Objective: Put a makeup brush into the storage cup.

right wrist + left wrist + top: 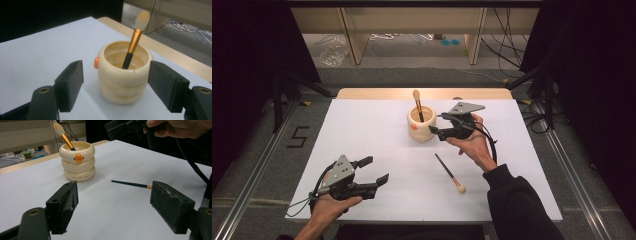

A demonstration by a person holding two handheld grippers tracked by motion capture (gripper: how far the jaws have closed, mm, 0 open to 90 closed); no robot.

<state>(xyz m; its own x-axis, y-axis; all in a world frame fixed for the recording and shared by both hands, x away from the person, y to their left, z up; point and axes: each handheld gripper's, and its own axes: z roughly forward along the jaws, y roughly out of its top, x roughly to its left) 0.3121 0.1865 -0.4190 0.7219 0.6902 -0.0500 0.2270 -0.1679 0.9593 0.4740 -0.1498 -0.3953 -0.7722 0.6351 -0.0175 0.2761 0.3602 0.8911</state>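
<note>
A cream ringed cup (pixel 421 125) with an orange beak stands at the middle back of the white table (pixel 372 125). One makeup brush (pixel 417 102) leans inside it, bristles up. A second brush (pixel 450 173) lies flat to the cup's front right. My right gripper (pixel 437 123) hovers just right of the cup, open and holding nothing. In the right gripper view the cup (pixel 123 75) and its brush (pixel 133 42) sit beyond the spread jaws. My left gripper (pixel 379 168) rests open at the front left; its view shows the cup (pixel 78 162) and the lying brush (pixel 130 184) ahead.
A wooden strip (pixel 422 93) borders the table's far edge. Beyond it are wooden furniture legs (pixel 352 35), loose cables (pixel 507 45) and a plastic bag (pixel 333 52) on the floor. Dark curtains flank both sides. A "5" (pixel 298 136) marks the floor at the left.
</note>
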